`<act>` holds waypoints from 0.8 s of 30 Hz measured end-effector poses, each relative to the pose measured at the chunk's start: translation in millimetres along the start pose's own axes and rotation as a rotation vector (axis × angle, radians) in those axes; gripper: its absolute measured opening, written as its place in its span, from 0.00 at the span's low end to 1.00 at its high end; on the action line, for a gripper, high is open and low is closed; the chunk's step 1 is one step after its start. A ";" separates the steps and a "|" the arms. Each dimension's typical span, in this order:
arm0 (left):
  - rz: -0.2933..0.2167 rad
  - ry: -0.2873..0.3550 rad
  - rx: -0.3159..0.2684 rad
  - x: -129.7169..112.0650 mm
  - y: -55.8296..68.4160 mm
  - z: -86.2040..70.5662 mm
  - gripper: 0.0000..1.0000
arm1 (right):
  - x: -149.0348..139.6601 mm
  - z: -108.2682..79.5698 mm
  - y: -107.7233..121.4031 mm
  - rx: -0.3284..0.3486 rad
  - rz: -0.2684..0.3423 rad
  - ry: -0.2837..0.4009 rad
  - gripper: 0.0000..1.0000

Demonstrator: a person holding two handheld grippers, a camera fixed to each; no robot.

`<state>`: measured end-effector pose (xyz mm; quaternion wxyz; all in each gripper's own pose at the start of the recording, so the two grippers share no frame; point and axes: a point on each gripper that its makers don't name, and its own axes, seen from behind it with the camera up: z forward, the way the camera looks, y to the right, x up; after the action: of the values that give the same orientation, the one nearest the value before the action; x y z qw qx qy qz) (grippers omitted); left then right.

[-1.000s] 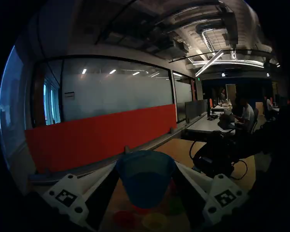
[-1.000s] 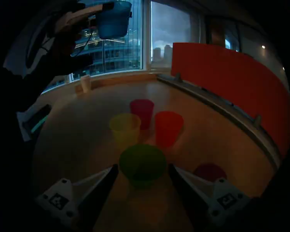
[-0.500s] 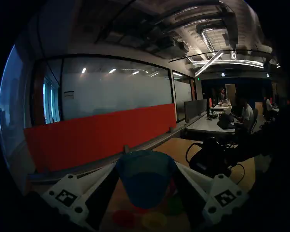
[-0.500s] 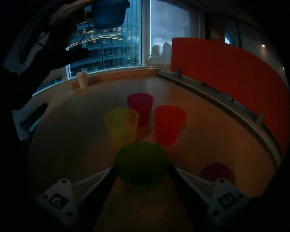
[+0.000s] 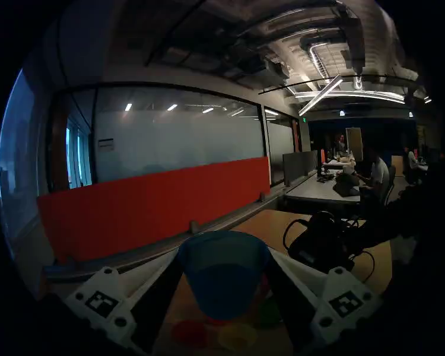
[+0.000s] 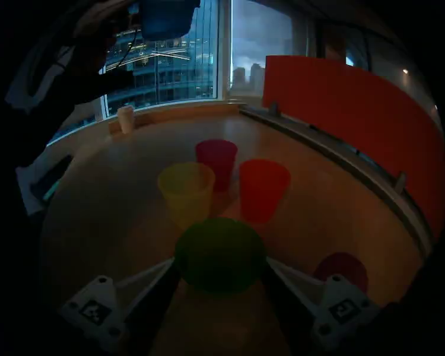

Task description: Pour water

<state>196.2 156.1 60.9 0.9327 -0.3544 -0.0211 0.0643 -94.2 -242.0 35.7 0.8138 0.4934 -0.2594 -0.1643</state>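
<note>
Here left gripper (image 5: 224, 256) clamps blue cup (image 5: 225, 288) between its fingers; right gripper (image 6: 219, 262) clamps green cup (image 6: 220, 249).

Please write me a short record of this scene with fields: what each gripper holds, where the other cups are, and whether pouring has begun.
left gripper: jaws closed on blue cup, upright, raised, water inside
right gripper: jaws closed on green cup, low by the table
beyond green cup: yellow cup, pink cup, red cup, grouped close together
other cups: maroon cup at right; white cup near the window
pouring: not yet begun
</note>
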 end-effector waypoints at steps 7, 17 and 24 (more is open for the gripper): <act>-0.003 -0.006 -0.006 -4.4 1.6 0.4 0.87 | 12.7 -4.8 -2.6 0.007 0.016 0.044 0.95; -0.006 -0.016 -0.009 -9.7 4.2 2.3 0.87 | 29.4 -20.6 -2.9 0.000 0.021 0.088 0.94; -0.011 -0.017 -0.012 -11.6 6.4 3.3 0.87 | 40.9 -30.6 -5.2 -0.009 0.017 0.128 0.94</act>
<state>183.8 161.4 59.1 0.9307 -0.3591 -0.0313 0.0619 -43.2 -243.8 30.1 0.8321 0.4973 -0.2102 -0.1268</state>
